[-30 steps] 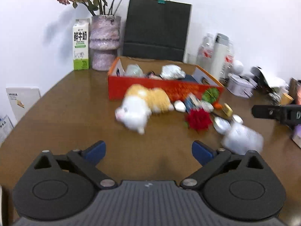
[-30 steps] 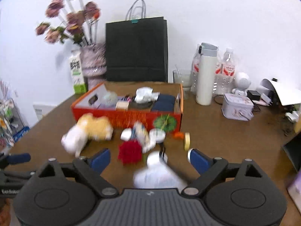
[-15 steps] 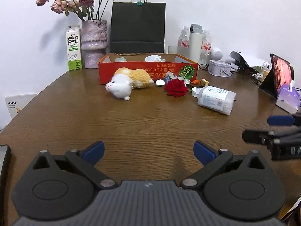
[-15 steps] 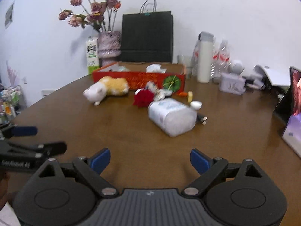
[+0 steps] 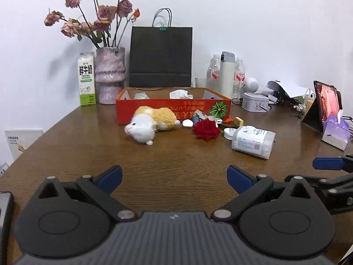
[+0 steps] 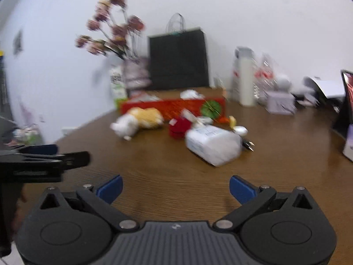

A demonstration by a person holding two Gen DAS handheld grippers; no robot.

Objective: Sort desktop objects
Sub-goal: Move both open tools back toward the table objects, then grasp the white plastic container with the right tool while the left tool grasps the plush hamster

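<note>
Both grippers hover near the table's front edge, the left gripper [image 5: 174, 174] spread and empty, the right gripper [image 6: 175, 186] still opening with nothing between its jaws. The loose items, plush toy [image 5: 152, 123], red rose [image 5: 206, 129] and wipes pack [image 5: 253, 141], lie well ahead beside the orange box [image 5: 174, 108]. Reaching in, 1 gripper could sweep the crowded rose cluster, or the soft pack might slip.

You had two grippers in view, the left gripper [image 5: 174, 176] and the right gripper [image 6: 175, 187]. On the bench [image 5: 176, 159] you had one orange box [image 5: 163, 110], one plush toy [image 5: 152, 124], one red rose [image 5: 206, 130] and one white wipes pack [image 5: 253, 141]. At the back you had one milk carton [image 5: 86, 78], one vase [image 5: 110, 75] of dried flowers, one black paper bag [image 5: 161, 54], one white flask [image 5: 227, 75] and two clear water bottles, the first [image 5: 213, 70] left of the flask and the second [image 5: 239, 77] right of it. You also had one small tin [image 5: 256, 105], one tablet [image 5: 328, 101] and one purple tissue pack [image 5: 336, 132].
</note>
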